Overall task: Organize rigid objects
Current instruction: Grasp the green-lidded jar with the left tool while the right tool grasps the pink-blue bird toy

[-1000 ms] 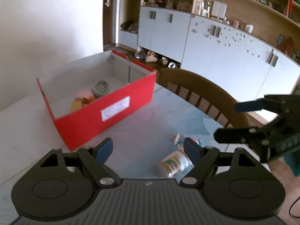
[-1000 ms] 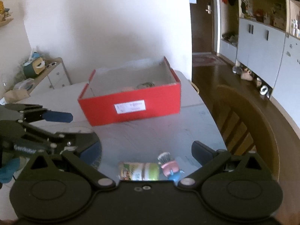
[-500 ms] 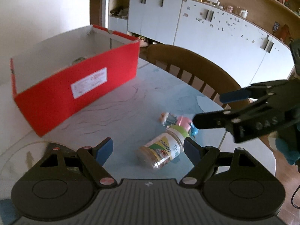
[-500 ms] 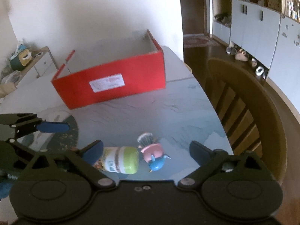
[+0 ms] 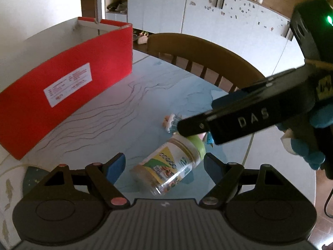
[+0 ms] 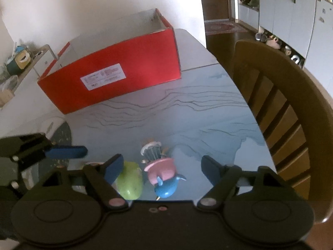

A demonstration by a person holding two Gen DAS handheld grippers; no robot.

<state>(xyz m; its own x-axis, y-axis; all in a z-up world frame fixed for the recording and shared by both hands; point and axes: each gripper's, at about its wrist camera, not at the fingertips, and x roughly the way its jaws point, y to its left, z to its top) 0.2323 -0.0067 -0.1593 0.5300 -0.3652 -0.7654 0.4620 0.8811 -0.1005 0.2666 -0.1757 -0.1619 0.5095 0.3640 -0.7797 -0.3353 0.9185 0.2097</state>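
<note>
A clear jar with a green lid (image 5: 172, 166) lies on its side on the pale blue table. My left gripper (image 5: 164, 166) is open with the jar between its fingers. A pink and blue toy figure (image 6: 161, 173) lies beside the jar's green lid (image 6: 130, 184). My right gripper (image 6: 161, 167) is open with the toy between its fingers; it also shows in the left wrist view (image 5: 239, 118), above the toy. A red box (image 6: 116, 75) stands open at the far side of the table; it shows in the left wrist view too (image 5: 62, 91).
A wooden chair (image 6: 276, 108) stands against the table's right edge. White cupboards (image 5: 208, 14) line the far wall. A dark round mat (image 6: 62, 137) lies on the table at the left. The table's edge is near the toy on the right.
Both grippers have moved down and forward toward the table. The jar now lies between my left fingers and the toy between my right fingers. The box looks nearer.
</note>
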